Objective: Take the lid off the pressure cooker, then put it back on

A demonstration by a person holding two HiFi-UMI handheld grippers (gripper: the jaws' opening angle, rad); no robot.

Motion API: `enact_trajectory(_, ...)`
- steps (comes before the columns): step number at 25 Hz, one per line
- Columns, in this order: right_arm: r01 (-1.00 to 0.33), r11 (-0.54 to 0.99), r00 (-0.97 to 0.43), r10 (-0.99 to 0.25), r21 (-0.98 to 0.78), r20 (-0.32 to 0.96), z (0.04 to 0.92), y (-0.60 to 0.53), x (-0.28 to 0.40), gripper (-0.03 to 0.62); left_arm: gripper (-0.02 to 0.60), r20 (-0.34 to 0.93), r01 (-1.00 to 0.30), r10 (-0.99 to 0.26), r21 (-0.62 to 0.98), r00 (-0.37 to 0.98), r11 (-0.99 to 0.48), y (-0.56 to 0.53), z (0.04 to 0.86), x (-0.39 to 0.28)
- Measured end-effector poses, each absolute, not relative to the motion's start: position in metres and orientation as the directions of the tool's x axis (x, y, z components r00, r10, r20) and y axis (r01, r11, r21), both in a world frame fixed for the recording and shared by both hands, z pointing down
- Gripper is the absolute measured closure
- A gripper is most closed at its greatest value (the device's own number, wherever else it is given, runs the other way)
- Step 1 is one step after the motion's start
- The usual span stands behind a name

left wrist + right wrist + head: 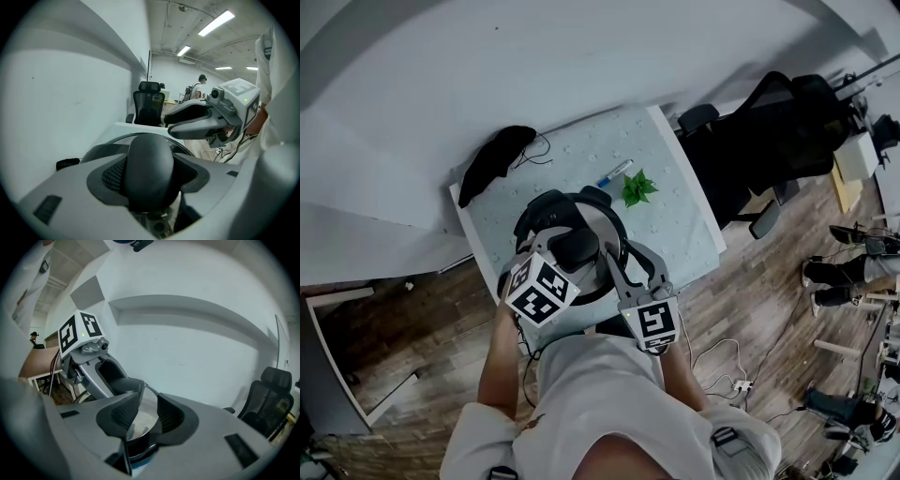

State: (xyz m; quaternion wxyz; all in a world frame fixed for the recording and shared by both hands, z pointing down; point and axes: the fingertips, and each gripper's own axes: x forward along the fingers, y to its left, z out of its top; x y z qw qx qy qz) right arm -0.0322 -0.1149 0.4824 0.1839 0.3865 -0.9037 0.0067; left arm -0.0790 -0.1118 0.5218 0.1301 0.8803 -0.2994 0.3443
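The steel pressure cooker (602,225) stands on a pale table (684,225) in the head view. Its lid (140,420) carries a black handle (149,164) in the middle. My left gripper (572,251) is shut on that handle, with both pads pressed against its sides in the left gripper view. My right gripper (619,255) hangs over the cooker's near right rim. Its jaws stand a narrow gap apart (146,411), and the shiny lid shows through the gap with nothing pinched between the pads. Each gripper shows in the other's view.
On the table behind the cooker lie a green plant sprig (637,187), a blue and white pen (614,173) and a black cloth (495,161). A black office chair (769,131) stands to the right. Cables (727,375) trail over the wooden floor.
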Motion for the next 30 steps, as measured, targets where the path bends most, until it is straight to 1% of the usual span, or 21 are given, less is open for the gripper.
enact_trajectory(14, -0.742, 0.649, -0.590, -0.751, 0.168, 0.297, 0.464, -0.104, -0.017, 0.468, 0.307, 0.656, -0.610, -0.461, -0.002, 0.597, -0.793, -0.108, 0.496, -0.076)
enact_trajectory(22, -0.804, 0.563, -0.507, -0.817, 0.193, 0.274, 0.454, -0.088, 0.014, 0.468, 0.307, 0.636, -0.573, -0.456, -0.028, 0.622, -0.819, -0.103, 0.483, -0.056)
enact_trajectory(30, -0.863, 0.464, -0.406, -0.872, 0.200, 0.273, 0.454, -0.062, 0.051, 0.468, 0.307, 0.620, -0.537, -0.438, -0.031, 0.651, -0.843, -0.100, 0.476, -0.020)
